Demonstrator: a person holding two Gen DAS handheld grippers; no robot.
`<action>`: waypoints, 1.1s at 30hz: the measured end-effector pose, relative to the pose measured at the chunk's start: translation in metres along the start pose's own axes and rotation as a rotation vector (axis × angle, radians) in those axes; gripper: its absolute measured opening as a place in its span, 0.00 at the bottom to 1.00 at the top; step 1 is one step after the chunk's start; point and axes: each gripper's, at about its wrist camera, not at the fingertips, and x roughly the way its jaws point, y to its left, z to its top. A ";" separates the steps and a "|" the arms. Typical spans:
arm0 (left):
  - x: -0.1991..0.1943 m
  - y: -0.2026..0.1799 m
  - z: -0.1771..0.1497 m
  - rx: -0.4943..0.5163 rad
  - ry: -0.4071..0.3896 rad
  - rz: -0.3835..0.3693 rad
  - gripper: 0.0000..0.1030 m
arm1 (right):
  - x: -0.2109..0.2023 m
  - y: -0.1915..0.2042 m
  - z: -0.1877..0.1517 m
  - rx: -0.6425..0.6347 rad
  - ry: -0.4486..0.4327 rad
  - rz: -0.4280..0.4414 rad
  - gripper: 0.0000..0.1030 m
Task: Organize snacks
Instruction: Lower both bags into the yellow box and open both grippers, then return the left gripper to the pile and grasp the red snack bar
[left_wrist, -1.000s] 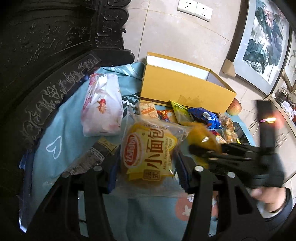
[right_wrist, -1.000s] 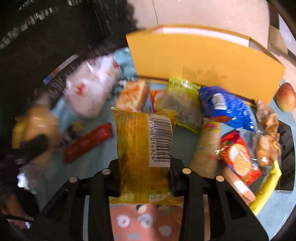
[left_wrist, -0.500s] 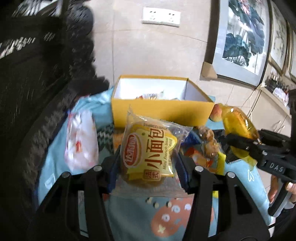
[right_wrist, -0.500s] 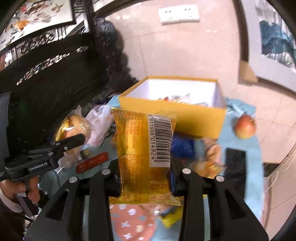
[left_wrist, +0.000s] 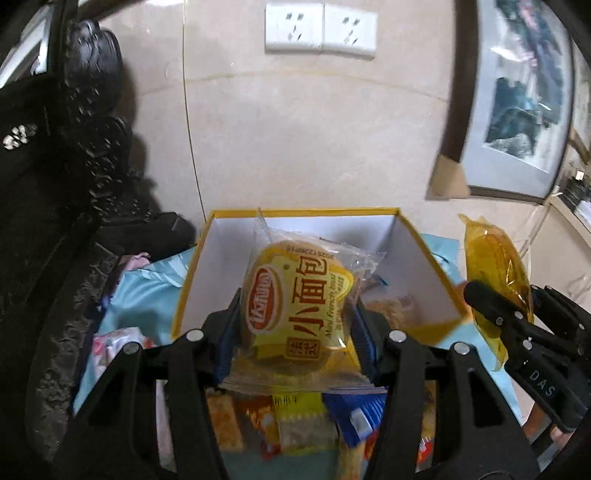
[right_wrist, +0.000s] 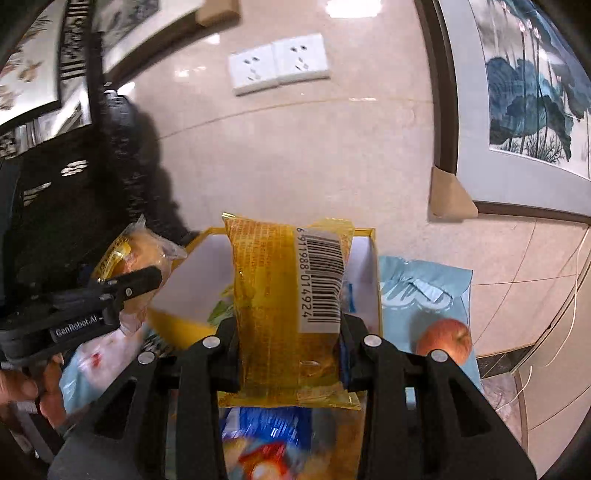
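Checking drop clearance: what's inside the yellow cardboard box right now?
The open yellow cardboard box has white inner walls. A few wrapped snacks lie at its bottom right. The clear-wrapped yellow bread packet held in the left gripper covers the middle of the floor.

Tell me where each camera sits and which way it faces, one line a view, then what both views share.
Left wrist: rides the left gripper, looking forward and down along its fingers at the held bread pack, the yellow box and the wall sockets; the right gripper and a bit of hand show at right.
Right wrist: rides the right gripper, facing the same box past its yellow packet; the left gripper and a hand show at left, an apple at right.
Shared: box, sockets, framed picture, both snacks.
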 end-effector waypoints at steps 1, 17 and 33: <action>0.014 -0.001 0.001 0.005 0.006 -0.004 0.52 | 0.013 -0.002 0.002 -0.003 0.010 -0.005 0.36; 0.055 0.008 -0.012 -0.016 0.031 0.096 0.98 | 0.017 -0.010 -0.019 -0.078 -0.119 -0.116 0.96; -0.065 0.101 -0.136 -0.175 0.197 0.121 0.98 | -0.105 -0.005 -0.104 0.139 -0.089 0.100 0.99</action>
